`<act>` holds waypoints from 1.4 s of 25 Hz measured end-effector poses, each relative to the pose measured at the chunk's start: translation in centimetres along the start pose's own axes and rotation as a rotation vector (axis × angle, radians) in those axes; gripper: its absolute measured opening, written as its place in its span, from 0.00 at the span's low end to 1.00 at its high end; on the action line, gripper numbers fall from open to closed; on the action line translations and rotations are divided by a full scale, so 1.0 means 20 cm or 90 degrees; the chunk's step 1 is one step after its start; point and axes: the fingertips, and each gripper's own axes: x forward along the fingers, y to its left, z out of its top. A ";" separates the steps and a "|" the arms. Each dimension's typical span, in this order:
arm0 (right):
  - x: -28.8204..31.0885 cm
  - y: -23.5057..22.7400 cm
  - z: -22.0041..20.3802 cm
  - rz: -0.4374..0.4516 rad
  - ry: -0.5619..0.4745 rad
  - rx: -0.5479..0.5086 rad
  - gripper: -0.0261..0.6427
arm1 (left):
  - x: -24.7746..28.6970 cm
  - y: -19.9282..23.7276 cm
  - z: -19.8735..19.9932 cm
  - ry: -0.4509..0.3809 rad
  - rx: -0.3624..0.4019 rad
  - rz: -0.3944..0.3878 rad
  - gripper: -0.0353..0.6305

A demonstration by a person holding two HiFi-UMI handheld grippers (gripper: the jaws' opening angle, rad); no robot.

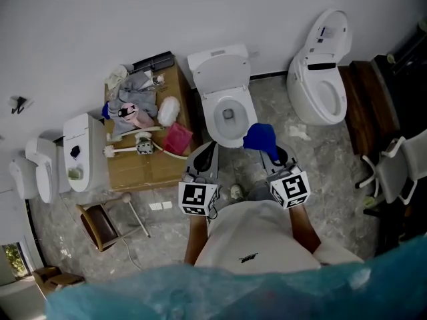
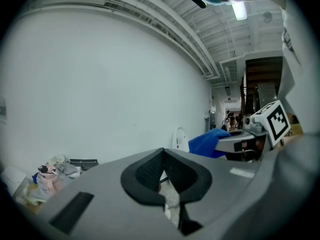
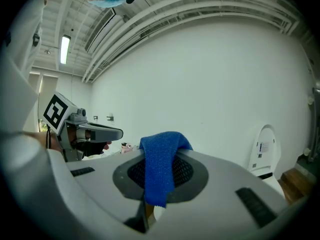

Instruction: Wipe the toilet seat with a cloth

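Observation:
A white toilet [image 1: 227, 105] stands in the middle of the head view, lid raised against the wall, with its seat [image 1: 215, 122] down around the bowl. My right gripper [image 1: 265, 152] is shut on a blue cloth [image 1: 260, 137], which hangs just off the bowl's front right rim. In the right gripper view the blue cloth [image 3: 160, 169] drapes over the closed pads. My left gripper [image 1: 205, 149] hovers at the bowl's front left, shut with nothing in it. In its own view, the left gripper [image 2: 162, 166] points up at the wall, with the blue cloth [image 2: 210, 141] off to its right.
A second white toilet [image 1: 323, 79] stands to the right, lid up. A cardboard-topped stand [image 1: 143, 169] on the left carries rags, a pink item and a brush [image 1: 123, 151]. A white unit [image 1: 80, 152] is further left, and a chair [image 1: 393, 172] is at the right.

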 end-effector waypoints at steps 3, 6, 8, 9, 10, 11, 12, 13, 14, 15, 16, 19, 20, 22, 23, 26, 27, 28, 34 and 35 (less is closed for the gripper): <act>0.06 -0.04 0.01 -0.004 0.002 -0.001 0.07 | 0.07 0.04 -0.01 0.007 -0.003 0.000 0.07; 0.12 -0.08 -0.01 -0.005 0.008 0.000 0.07 | 0.13 0.07 -0.03 0.016 -0.005 -0.002 0.07; 0.17 -0.11 -0.02 -0.003 0.012 0.003 0.07 | 0.18 0.09 -0.04 0.021 -0.004 0.001 0.07; 0.20 -0.13 -0.02 -0.001 0.012 0.003 0.07 | 0.20 0.11 -0.04 0.022 -0.003 0.003 0.07; 0.22 -0.15 -0.03 0.001 0.012 0.003 0.07 | 0.23 0.12 -0.05 0.024 -0.004 0.005 0.07; 0.25 -0.18 -0.03 0.003 0.011 0.004 0.07 | 0.26 0.13 -0.05 0.025 -0.004 0.008 0.07; 0.27 -0.20 -0.03 0.006 0.011 0.004 0.07 | 0.30 0.14 -0.05 0.026 -0.006 0.011 0.07; 0.30 -0.23 -0.04 0.010 0.013 0.004 0.07 | 0.33 0.16 -0.05 0.027 -0.007 0.015 0.07; 0.34 -0.25 -0.05 0.013 0.016 0.004 0.07 | 0.37 0.18 -0.05 0.028 -0.007 0.019 0.07; 0.38 -0.28 -0.06 0.017 0.019 0.005 0.07 | 0.41 0.20 -0.05 0.029 -0.007 0.023 0.07; 0.41 -0.31 -0.07 0.022 0.022 0.005 0.07 | 0.45 0.22 -0.06 0.031 -0.006 0.027 0.07; 0.52 -0.40 -0.07 0.035 0.024 0.003 0.07 | 0.58 0.26 -0.06 0.037 -0.007 0.038 0.07; 0.56 -0.43 -0.08 0.039 0.025 0.001 0.07 | 0.62 0.28 -0.06 0.038 -0.006 0.041 0.07; 0.64 -0.51 -0.09 0.048 0.029 -0.001 0.07 | 0.72 0.32 -0.06 0.044 -0.002 0.048 0.07; 0.69 -0.54 -0.10 0.052 0.032 0.001 0.07 | 0.77 0.34 -0.06 0.048 -0.001 0.052 0.07; 0.81 -0.64 -0.12 0.069 0.047 0.007 0.07 | 0.91 0.39 -0.07 0.059 -0.006 0.066 0.07; 0.85 -0.66 -0.13 0.075 0.052 0.007 0.07 | 0.95 0.41 -0.08 0.062 -0.009 0.072 0.07; 0.89 -0.69 -0.14 0.081 0.058 0.008 0.07 | 0.99 0.43 -0.09 0.065 -0.012 0.077 0.07; 1.11 -0.83 -0.26 0.119 0.088 0.025 0.07 | 1.22 0.55 -0.19 0.084 -0.032 0.112 0.07; 1.15 -0.85 -0.29 0.125 0.094 0.029 0.07 | 1.26 0.56 -0.21 0.089 -0.035 0.118 0.07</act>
